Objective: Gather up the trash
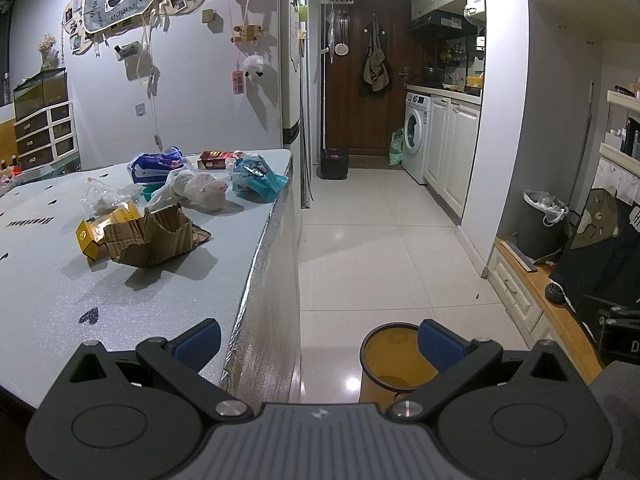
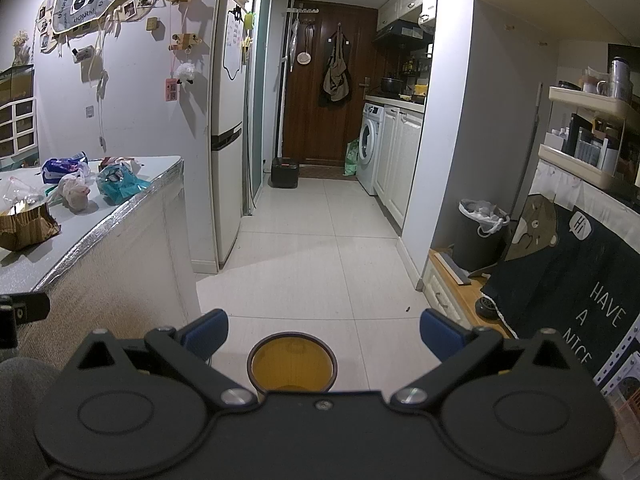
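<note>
- Left wrist view: the left claw [image 1: 320, 344] is spread wide with nothing in it, hanging over the table [image 1: 52, 292] edge. The trash lies well ahead on the table: torn cardboard [image 1: 156, 238], a yellow box [image 1: 96, 232], plastic bags [image 1: 196, 188]. The yellow bin [image 1: 390, 364] stands on the floor just beside the table. No grasp is made; judging by this, collecting is at its start.
- Right wrist view: the right claw [image 2: 323, 334] is also spread and empty, above the yellow bin [image 2: 292, 362]. Next likely calls for a reach to the nearest cardboard.
</note>
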`<state>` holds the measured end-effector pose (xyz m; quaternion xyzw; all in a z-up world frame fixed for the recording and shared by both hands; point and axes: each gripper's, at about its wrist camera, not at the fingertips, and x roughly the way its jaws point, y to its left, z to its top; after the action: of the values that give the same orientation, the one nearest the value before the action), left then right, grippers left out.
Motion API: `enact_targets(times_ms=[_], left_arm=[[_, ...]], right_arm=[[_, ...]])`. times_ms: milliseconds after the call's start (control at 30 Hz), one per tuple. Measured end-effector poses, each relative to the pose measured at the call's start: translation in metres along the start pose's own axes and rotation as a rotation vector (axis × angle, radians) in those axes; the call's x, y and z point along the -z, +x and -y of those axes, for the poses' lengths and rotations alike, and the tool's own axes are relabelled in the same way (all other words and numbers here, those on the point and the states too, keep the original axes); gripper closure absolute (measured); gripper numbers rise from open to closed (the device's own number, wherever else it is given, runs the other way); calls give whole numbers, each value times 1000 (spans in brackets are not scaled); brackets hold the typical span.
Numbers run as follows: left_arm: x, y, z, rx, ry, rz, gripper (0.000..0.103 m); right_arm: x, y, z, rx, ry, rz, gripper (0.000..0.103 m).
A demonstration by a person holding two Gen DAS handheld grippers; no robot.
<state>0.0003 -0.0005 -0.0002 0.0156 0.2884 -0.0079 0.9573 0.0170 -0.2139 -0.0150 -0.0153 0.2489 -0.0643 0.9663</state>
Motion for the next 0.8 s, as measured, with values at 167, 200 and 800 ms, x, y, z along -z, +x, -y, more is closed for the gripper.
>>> enact_targets(times_ms=[167,200,800], left_arm=[[-1,-1,2,0,0,0,0],[-1,-1,1,0,0,0,0],[-1,-1,1,1,-2,2,0]], right_arm=[[0,0,0,0,0,0,0],[0,0,0,0,-1,0,0],[0,0,-1,1,-1,-1,0]])
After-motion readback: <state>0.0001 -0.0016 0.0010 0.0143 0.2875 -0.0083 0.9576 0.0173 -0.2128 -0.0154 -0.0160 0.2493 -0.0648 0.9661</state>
